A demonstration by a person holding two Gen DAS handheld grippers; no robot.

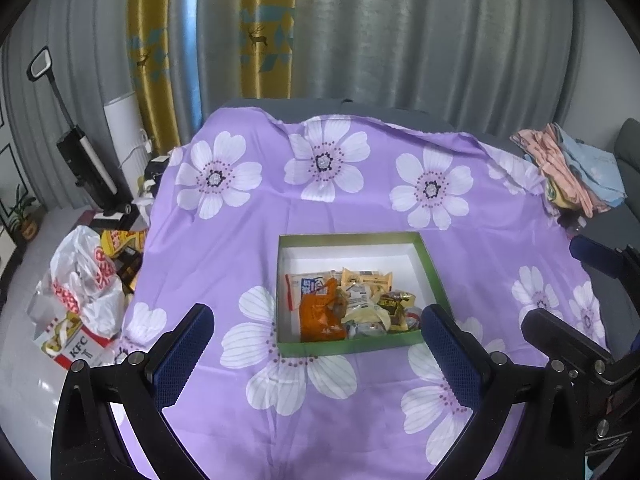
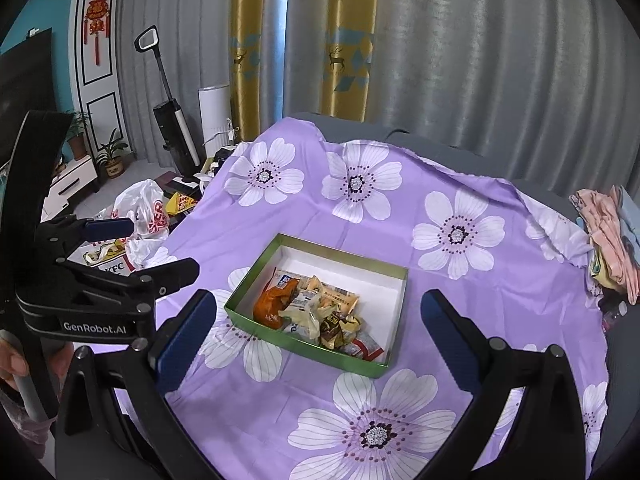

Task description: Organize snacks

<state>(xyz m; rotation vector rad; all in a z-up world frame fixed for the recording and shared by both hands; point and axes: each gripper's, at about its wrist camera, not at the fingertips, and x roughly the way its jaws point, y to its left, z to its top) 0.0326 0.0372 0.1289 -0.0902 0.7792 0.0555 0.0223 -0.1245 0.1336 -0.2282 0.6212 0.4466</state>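
Observation:
A green box (image 1: 352, 346) with a white inside sits in the middle of the purple flowered cloth (image 1: 248, 240). Its near half holds a heap of wrapped snacks: an orange packet (image 1: 320, 316), a cream packet (image 1: 366, 278) and a dark brown wrapper (image 1: 394, 306). My left gripper (image 1: 316, 344) hovers open just in front of the box, holding nothing. In the right wrist view the same box (image 2: 280, 332) lies slantwise with the orange packet (image 2: 272, 306) at its left end. My right gripper (image 2: 318, 340) is also open and holds nothing. The left gripper (image 2: 148, 250) shows at that view's left edge.
White plastic bags and a KFC bag (image 1: 84, 288) lie on the floor to the left of the table. A pile of folded clothes (image 1: 572, 168) sits at the cloth's far right. A stick vacuum (image 1: 84, 160) leans by the curtains. A hand (image 2: 16, 364) grips the left handle.

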